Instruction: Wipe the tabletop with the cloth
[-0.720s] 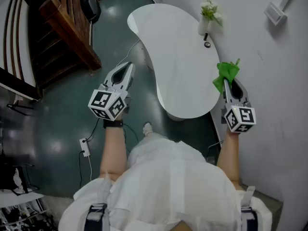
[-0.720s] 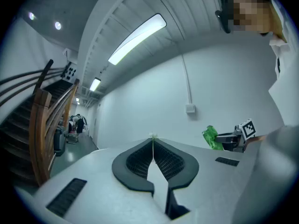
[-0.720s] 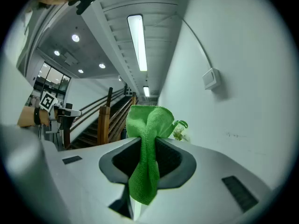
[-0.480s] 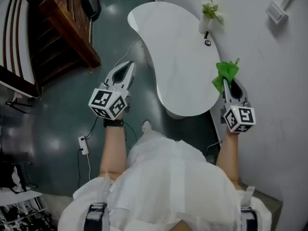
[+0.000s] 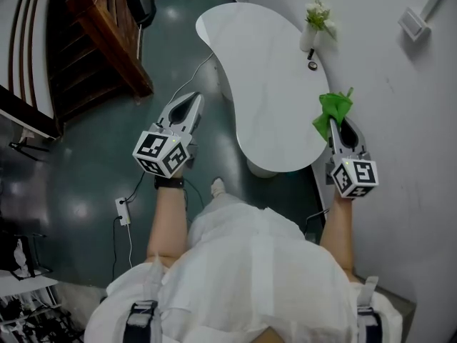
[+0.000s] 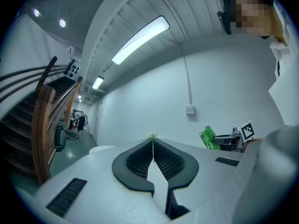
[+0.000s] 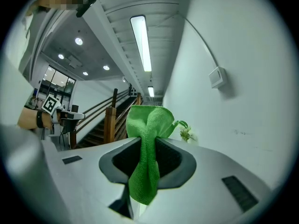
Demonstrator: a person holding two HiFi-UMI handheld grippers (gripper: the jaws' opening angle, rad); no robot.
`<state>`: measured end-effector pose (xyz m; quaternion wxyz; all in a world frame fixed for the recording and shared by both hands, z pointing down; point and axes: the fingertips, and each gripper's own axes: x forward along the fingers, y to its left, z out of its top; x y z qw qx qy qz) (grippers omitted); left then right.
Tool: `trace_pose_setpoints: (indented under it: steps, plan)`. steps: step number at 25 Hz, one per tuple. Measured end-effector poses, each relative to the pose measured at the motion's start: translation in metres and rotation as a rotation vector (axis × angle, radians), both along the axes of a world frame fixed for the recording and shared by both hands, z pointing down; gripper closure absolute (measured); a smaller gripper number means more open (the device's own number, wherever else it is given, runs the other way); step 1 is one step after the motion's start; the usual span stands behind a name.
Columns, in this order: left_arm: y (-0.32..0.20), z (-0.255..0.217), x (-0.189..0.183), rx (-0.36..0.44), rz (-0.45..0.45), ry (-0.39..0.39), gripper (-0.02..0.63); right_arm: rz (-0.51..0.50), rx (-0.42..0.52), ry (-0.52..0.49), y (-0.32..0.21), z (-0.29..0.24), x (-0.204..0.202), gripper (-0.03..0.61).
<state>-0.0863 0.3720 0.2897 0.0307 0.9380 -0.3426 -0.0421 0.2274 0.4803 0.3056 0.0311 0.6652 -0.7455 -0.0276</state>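
A white kidney-shaped tabletop stands ahead of me against the wall. My right gripper is shut on a green cloth that bunches up past its tips, held in the air over the table's near right edge. In the right gripper view the green cloth fills the gap between the jaws of that gripper. My left gripper hovers over the floor to the left of the table, shut and holding nothing, as the left gripper view shows the gripper with its jaws pressed together.
A white vase with flowers and a small dark object sit on the table's far right edge by the wall. A wooden staircase rises at the left. A cable and power strip lie on the dark floor.
The view has shifted slightly; both grippers stay almost in place, the right one still holding the cloth.
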Motion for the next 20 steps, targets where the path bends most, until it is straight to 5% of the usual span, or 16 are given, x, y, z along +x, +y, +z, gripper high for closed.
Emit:
trace_pose_setpoints:
  steps: [20]
  plan:
    - [-0.004, 0.014, 0.027, -0.068, 0.063, -0.024, 0.596, -0.032, -0.101, -0.033, -0.006, 0.016, -0.004, 0.495]
